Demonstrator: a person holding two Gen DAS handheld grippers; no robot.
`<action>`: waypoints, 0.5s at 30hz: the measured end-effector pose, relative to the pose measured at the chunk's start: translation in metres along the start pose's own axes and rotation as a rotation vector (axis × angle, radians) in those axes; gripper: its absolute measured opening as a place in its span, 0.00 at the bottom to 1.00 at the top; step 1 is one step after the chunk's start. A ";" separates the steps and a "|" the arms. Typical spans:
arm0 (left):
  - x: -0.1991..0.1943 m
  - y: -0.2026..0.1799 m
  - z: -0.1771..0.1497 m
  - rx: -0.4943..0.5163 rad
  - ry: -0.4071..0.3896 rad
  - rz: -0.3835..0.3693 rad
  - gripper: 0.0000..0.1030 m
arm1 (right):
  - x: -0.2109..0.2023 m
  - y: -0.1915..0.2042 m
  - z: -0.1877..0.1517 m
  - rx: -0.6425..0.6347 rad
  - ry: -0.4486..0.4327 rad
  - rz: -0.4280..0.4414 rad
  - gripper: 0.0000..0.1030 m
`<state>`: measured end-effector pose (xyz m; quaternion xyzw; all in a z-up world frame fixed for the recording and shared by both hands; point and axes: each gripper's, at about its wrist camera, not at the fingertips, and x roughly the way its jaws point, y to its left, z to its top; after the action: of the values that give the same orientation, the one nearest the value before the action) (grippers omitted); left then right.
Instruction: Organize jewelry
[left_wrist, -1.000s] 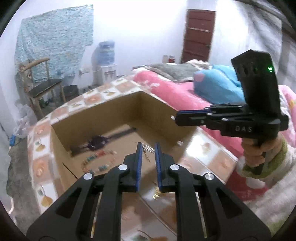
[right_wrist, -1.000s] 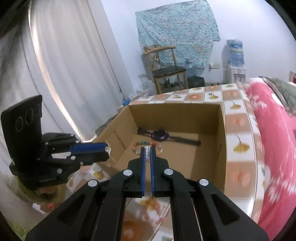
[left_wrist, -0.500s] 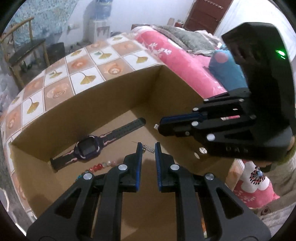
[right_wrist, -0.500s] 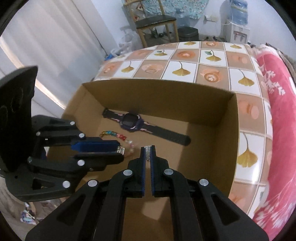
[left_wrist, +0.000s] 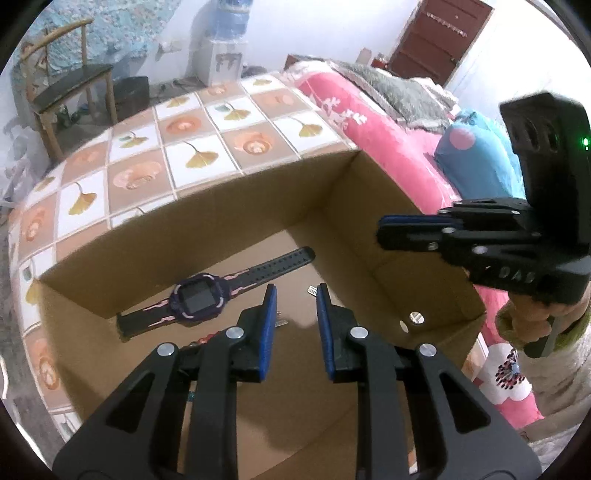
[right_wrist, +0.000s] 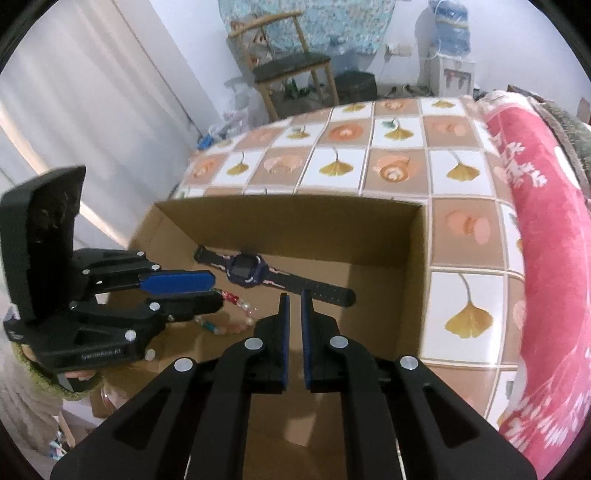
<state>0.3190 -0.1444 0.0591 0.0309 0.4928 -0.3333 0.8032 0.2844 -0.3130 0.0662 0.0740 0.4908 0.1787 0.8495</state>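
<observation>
Writing: white letters "DAS" are showing on the right hand-held gripper (left_wrist: 380, 232).
Watch (left_wrist: 199, 299): dark purple face, black strap with pink marks, lying flat in the box (left_wrist: 221, 206) by the far wall.
Beads (right_wrist: 236, 314): red, pink and teal, lying in the box near the watch.
Left hand-held gripper (left_wrist: 295, 306): hanging over the box, blue pads wide apart, holding nothing.
Right hand-held gripper: pads standing a little apart, holding nothing.
Box: sitting on the flower-tiled counter (right_wrist: 369, 162).
</observation>
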 end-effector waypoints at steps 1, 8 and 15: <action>-0.009 0.000 -0.003 -0.005 -0.020 0.005 0.20 | -0.010 -0.001 -0.003 0.010 -0.028 0.011 0.19; -0.083 -0.018 -0.046 0.031 -0.209 0.048 0.50 | -0.083 0.004 -0.051 0.022 -0.234 0.068 0.39; -0.133 -0.036 -0.123 0.037 -0.325 0.039 0.69 | -0.110 0.005 -0.131 0.069 -0.266 0.101 0.39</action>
<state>0.1654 -0.0586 0.1142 0.0009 0.3496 -0.3271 0.8779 0.1208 -0.3563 0.0905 0.1509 0.3754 0.1928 0.8939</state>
